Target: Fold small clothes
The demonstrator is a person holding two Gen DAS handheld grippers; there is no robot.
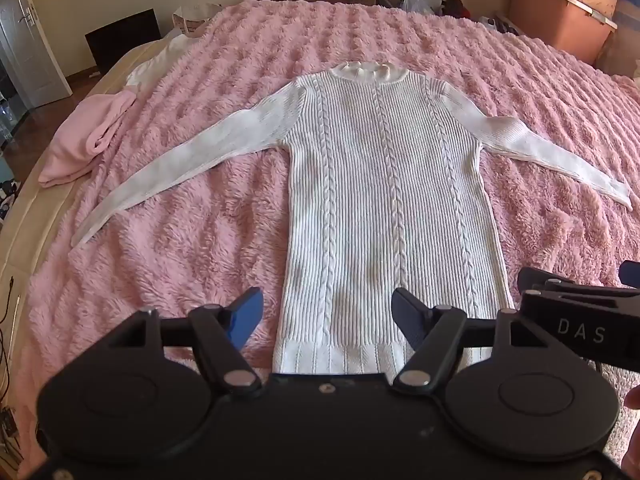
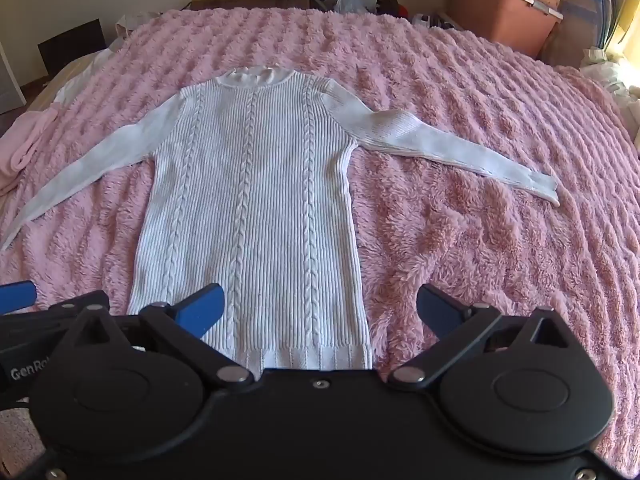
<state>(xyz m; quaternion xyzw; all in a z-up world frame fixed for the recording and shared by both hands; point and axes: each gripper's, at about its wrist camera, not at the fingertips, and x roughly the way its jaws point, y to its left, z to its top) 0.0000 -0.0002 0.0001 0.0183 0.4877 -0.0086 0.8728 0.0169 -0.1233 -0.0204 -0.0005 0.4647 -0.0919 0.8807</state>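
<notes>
A white cable-knit sweater lies flat, front up, on the pink fluffy blanket, collar far from me, both sleeves spread out to the sides. It also shows in the right wrist view. My left gripper is open and empty, held just above the sweater's hem near its left corner. My right gripper is open and empty above the hem's right corner. The right gripper's body shows at the right edge of the left wrist view.
A folded pink garment and a white garment lie at the blanket's far left edge. Boxes, bags and a brown storage bin stand behind the bed. The bed's left edge drops to the floor.
</notes>
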